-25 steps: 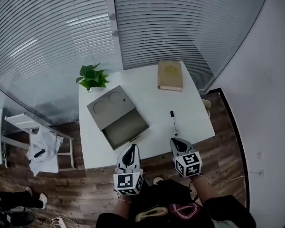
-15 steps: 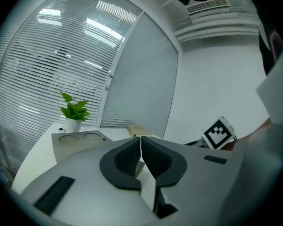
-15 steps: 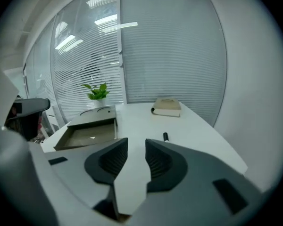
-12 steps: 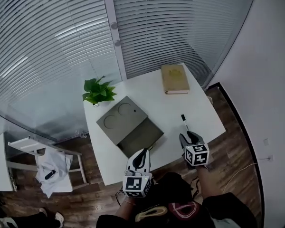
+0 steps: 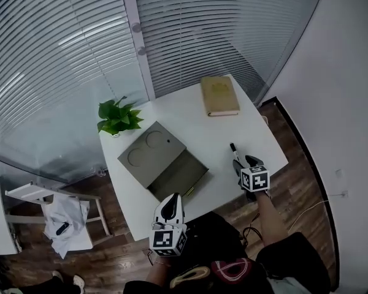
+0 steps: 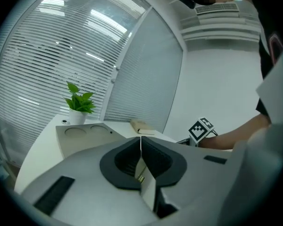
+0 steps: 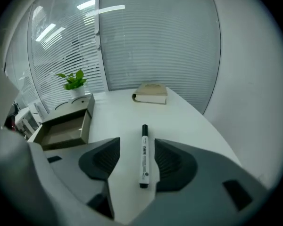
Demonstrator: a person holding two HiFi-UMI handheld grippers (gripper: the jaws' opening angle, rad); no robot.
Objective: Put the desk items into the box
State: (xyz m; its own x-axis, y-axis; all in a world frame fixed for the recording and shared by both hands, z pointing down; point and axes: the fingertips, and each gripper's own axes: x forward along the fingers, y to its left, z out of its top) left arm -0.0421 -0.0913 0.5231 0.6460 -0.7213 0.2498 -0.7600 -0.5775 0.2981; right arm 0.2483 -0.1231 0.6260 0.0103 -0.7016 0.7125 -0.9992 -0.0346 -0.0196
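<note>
- Head view: an open box [image 5: 162,162] sits on a white table [image 5: 196,127], its lid folded back toward the plant [image 5: 116,117].
- The marker [image 7: 144,154] lies flat on the table to the right of the box, well apart from it.
- The right gripper [image 7: 137,145] straddles the marker. Its jaws are opening, with a gap on each side, so the pads grasp nothing.
- The left gripper [image 6: 140,147] has its jaws pressed together with nothing between them. It hangs off the table edge on the near side of the box.
- A book [image 5: 219,95] lies beyond the box to the right, near the far edge.
</note>
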